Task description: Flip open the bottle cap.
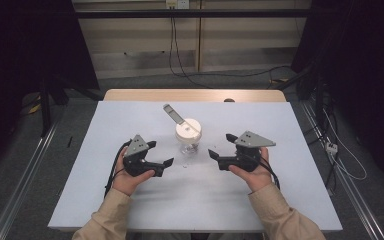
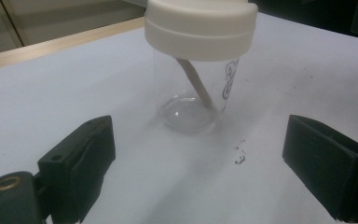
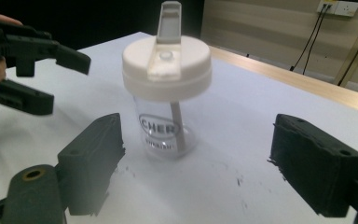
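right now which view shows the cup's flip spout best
The right gripper view: the flip spout stands upright on the lid, seen whole and close. The high view shows it small, slanting up-left. The left gripper view crops the cup at the lid's top.

Clear cup (image 3: 165,133): dark oval logo on wall reads "CHER", partly hidden by straw; smaller line beneath illegible.
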